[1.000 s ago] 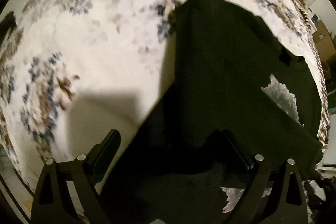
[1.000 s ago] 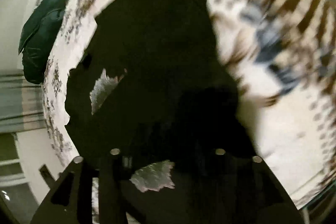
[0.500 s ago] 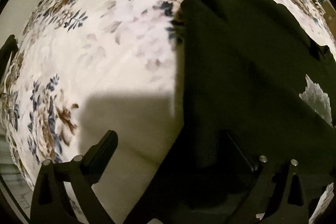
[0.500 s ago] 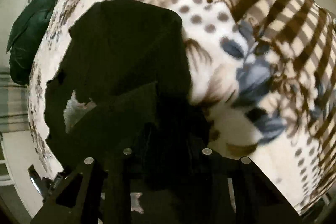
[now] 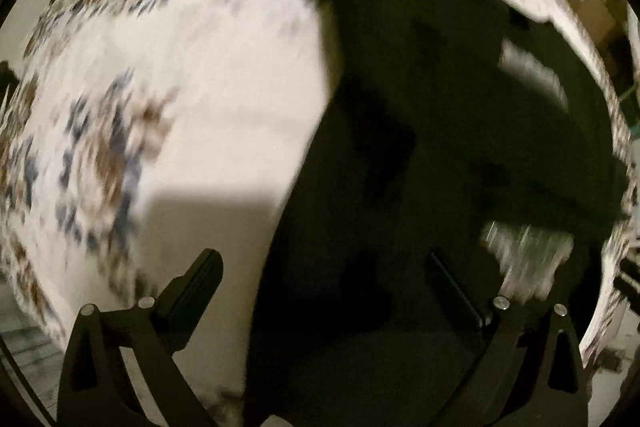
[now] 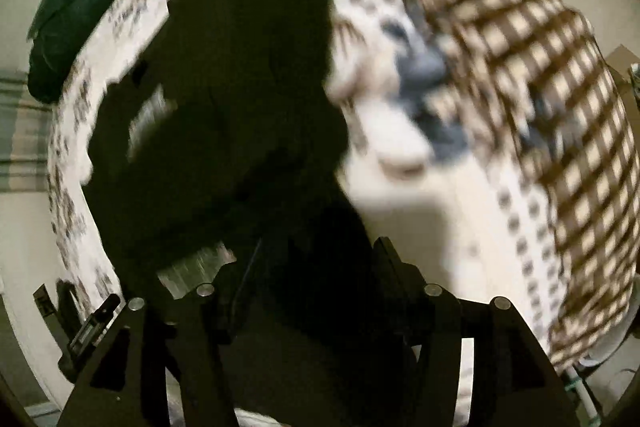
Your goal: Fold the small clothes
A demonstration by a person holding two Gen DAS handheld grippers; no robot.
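Note:
A dark, near-black garment (image 5: 420, 115) with a pale printed patch lies on a white flowered bedcover (image 5: 200, 87). It also shows in the right wrist view (image 6: 240, 87). My left gripper (image 5: 320, 271) stands wide open, with the garment's near edge lying between its fingers. My right gripper (image 6: 316, 267) has its fingers closer together, with dark cloth between them; blur hides whether they pinch it. Both views are motion-blurred.
A brown checked blanket (image 6: 540, 67) lies on the bed's right part. A dark green cloth (image 6: 76, 11) lies on the floor at the far left. Cardboard boxes (image 5: 592, 7) stand beyond the bed's far edge.
Both grippers have moved over the garment, and its near flap has shifted. The left gripper has stayed wide open. The right gripper's fingers now stand a little wider.

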